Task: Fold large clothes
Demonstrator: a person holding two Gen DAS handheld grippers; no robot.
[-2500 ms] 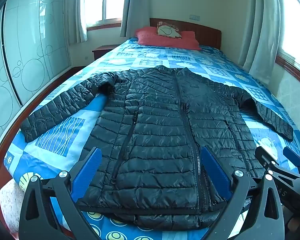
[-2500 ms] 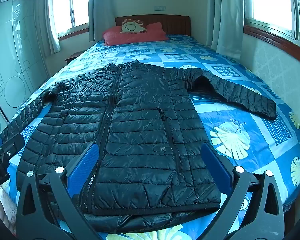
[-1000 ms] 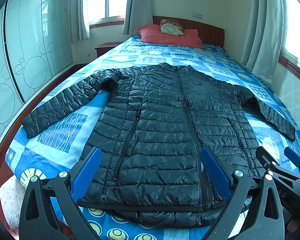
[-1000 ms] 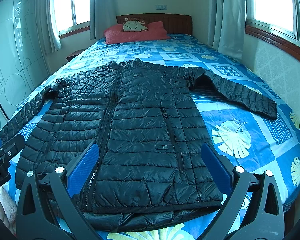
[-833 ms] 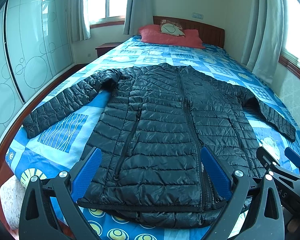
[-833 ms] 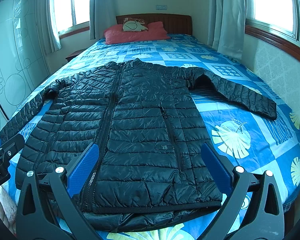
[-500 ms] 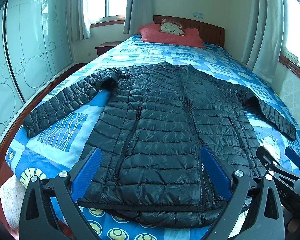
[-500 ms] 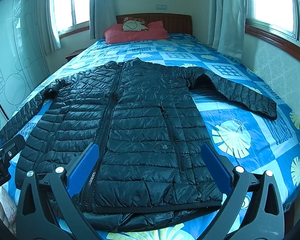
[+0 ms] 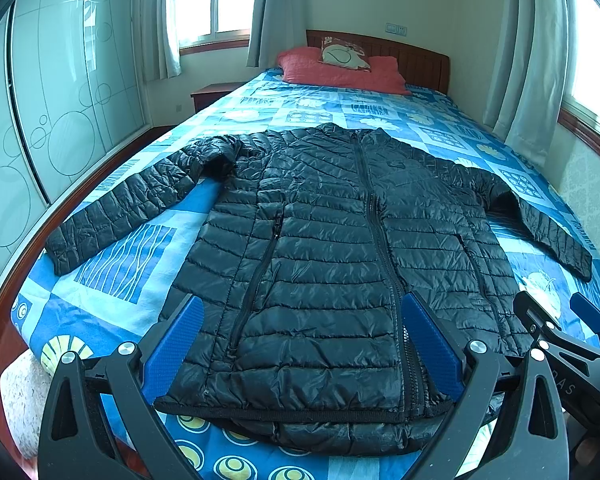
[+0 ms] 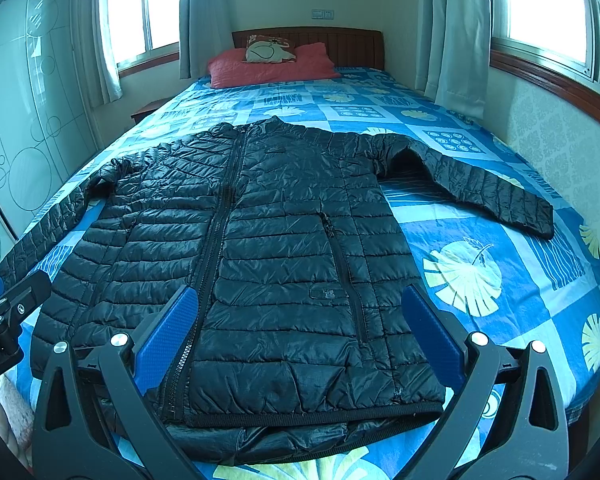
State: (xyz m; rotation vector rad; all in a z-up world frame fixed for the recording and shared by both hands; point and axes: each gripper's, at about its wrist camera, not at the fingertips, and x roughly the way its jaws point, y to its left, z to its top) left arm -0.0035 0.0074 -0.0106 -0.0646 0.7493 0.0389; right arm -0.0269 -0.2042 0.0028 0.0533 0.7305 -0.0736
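Note:
A black quilted puffer jacket [image 9: 332, 248] lies flat and zipped on the bed, front up, collar toward the headboard, both sleeves spread out to the sides. It also shows in the right wrist view [image 10: 284, 248]. My left gripper [image 9: 300, 344] is open and empty, held above the hem at the foot of the bed. My right gripper [image 10: 300, 340] is open and empty, also above the hem, to the right of the left one. The left sleeve cuff [image 9: 72, 248] lies near the bed's left edge, the right sleeve cuff [image 10: 536, 220] toward the right side.
The bed has a blue patterned sheet [image 9: 112, 264] and a red pillow [image 10: 272, 66] at a wooden headboard. A sliding wardrobe [image 9: 52, 100] stands left. Curtains and a wall [image 10: 560, 140] close the right side. A nightstand [image 9: 212, 94] stands at the far left.
Both grippers have drifted very slightly, so the view shifts a little. The jacket has not moved and both jaws stay open.

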